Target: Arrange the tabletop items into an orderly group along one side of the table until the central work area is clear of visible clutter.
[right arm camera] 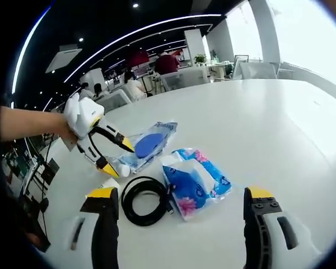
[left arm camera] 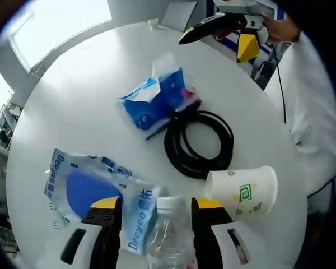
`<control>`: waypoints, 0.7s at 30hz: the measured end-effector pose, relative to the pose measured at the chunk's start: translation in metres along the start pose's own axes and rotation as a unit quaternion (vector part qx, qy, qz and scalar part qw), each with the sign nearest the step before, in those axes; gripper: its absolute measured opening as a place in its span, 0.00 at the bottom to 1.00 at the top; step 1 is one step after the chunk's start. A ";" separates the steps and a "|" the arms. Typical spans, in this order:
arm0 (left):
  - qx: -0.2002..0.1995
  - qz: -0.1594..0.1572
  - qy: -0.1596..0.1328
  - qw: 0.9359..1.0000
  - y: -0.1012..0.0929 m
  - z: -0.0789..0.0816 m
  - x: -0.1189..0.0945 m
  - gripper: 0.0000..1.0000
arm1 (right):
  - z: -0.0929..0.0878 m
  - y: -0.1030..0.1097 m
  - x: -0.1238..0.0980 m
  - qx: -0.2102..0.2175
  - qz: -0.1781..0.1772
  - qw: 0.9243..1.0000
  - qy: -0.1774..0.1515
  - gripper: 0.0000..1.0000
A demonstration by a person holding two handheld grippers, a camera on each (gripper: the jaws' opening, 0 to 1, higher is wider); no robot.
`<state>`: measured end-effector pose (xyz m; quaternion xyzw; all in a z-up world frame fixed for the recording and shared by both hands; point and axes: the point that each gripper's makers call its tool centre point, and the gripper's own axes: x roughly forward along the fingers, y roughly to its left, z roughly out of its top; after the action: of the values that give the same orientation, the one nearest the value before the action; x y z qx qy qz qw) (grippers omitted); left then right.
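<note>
The water bottle [left arm camera: 169, 235] stands between your left gripper's [left arm camera: 157, 216] open jaws; close on its neck gently. Your right gripper [right arm camera: 179, 204] is wide open, empty.

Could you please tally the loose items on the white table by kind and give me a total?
Tissue pack: 1
Coiled black cable: 1
Paper cup, lying on its side: 1
Clear plastic bottle, between the left claw jaws: 1
Blue-and-white flat packet: 1
Total: 5
</note>
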<state>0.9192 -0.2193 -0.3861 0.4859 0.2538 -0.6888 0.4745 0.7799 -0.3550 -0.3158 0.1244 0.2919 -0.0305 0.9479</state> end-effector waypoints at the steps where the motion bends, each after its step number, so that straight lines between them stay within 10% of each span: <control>1: -0.004 -0.012 0.006 1.000 -0.003 -0.002 0.002 0.44 | 0.000 0.000 0.000 0.000 0.000 1.000 0.001 0.89; 21: 0.011 -0.041 0.035 0.998 -0.013 -0.008 0.021 0.27 | -0.004 -0.010 -0.004 0.018 -0.010 1.000 0.000 0.86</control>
<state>0.9089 -0.2157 -0.4102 0.5042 0.2823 -0.6928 0.4315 0.7731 -0.3643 -0.3185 0.1381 0.2925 -0.0452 0.9452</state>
